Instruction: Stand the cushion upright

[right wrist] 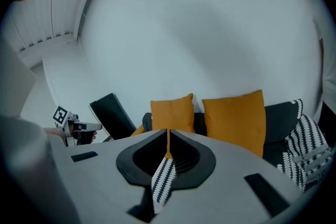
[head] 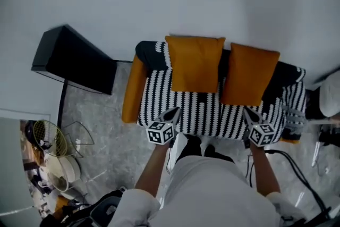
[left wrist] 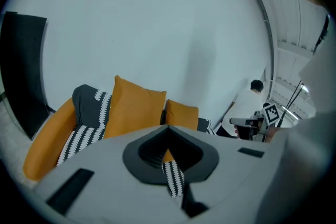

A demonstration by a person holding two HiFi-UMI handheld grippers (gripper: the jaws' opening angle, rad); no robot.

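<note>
Standing cushions: two orange cushions are propped on the sofa [head: 207, 109], the left cushion [head: 195, 64] and the right cushion [head: 249, 74], both with their backs against the backrest and their lower edges on the striped seat.
Task's thing: the frames do not show which of the two was the one to be stood up; both look upright, so the job appears done.
Left gripper: the left gripper [head: 172, 113] has its jaws closed together on nothing and hangs over the front edge of the seat, well clear of the cushions.
Right gripper: the right gripper [head: 248, 112] is likewise pressed shut and empty, at the seat's front edge on the other side.
Risk of slumping: each cushion seems to be held only by its lean on the backrest, and soft filling could let it fold forward onto the seat.
Weaker one: the right cushion sits slightly askew, so it is the likelier to slide.
Risk from the tools: a gripper swung back over the seat could clip a lower corner and tip a cushion.
Side hazard: the left cushion stands nearer the orange armrest [head: 133, 90] and could roll that way.
</note>
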